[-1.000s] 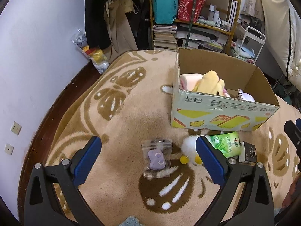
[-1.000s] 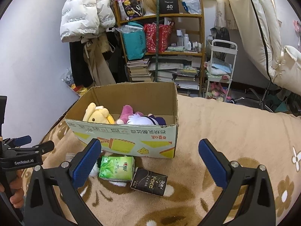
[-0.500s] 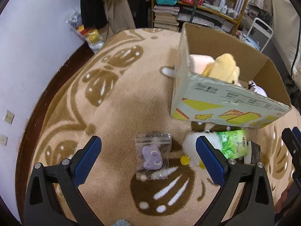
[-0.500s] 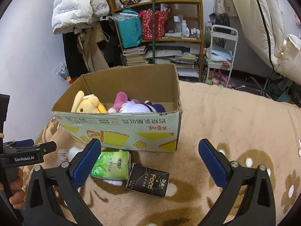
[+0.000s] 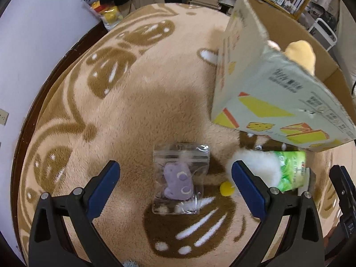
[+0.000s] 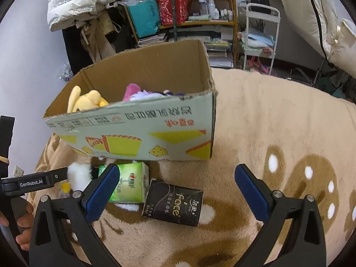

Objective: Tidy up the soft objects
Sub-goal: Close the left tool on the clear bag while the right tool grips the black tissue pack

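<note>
A small purple plush in a clear bag [image 5: 179, 181] lies on the beige carpet, right between the fingers of my open left gripper [image 5: 175, 185], which hovers just above it. A white fluffy toy with yellow feet [image 5: 253, 166] lies to its right, also seen in the right wrist view [image 6: 79, 175]. A green tissue pack [image 6: 130, 183] and a black tissue pack [image 6: 174, 203] lie in front of the cardboard box [image 6: 133, 131], which holds a yellow plush [image 6: 89, 99] and a pink and purple plush [image 6: 142, 92]. My right gripper [image 6: 175, 191] is open above the black pack.
The box [image 5: 278, 102] stands on the patterned carpet close ahead of both grippers. Shelves with bags and books [image 6: 178, 22], hanging coats [image 6: 89, 22] and a white trolley [image 6: 260, 40] line the far wall. A dark wooden floor strip [image 5: 51, 84] borders the carpet at left.
Both grippers have moved forward and down. The bagged purple plush now lies between the left fingers, and the box and tissue packs are closer to the right gripper. Both stay open.
</note>
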Tool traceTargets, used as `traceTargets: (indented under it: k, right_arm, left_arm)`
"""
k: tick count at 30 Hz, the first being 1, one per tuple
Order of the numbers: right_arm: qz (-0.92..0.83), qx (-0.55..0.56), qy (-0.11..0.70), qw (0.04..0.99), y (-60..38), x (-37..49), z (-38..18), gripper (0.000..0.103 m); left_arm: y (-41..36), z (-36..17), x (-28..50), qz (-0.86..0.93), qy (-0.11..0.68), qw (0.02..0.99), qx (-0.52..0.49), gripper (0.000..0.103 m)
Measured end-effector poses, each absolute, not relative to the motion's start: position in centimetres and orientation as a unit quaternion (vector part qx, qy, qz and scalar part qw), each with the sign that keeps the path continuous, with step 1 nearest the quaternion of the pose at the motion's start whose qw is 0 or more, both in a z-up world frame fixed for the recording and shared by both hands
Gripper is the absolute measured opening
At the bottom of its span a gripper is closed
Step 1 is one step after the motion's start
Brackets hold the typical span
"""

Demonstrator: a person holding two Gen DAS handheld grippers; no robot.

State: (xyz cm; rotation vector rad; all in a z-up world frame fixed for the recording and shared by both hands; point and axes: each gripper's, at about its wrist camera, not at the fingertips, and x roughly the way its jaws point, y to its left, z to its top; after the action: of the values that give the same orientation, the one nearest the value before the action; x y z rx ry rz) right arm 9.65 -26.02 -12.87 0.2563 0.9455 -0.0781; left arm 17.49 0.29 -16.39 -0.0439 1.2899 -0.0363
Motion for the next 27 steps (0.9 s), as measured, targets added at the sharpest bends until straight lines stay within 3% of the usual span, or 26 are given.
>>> traceTargets:
  k: [19, 27]
  right_arm:
    - [-0.033, 0.126, 0.520, 0.844, -25.7, 10.2, -16.1, 0.103]
    - [-0.023, 0.148, 0.541, 0.827, -26.1, 10.3, -17.0, 0.094]
  left_arm:
    - [0.7, -19.5, 18.5, 0.008, 0.625, 0.781, -0.012, 0.098]
    - [0.4, -19.4, 18.3, -0.001, 0.617, 0.787, -0.007, 0.074]
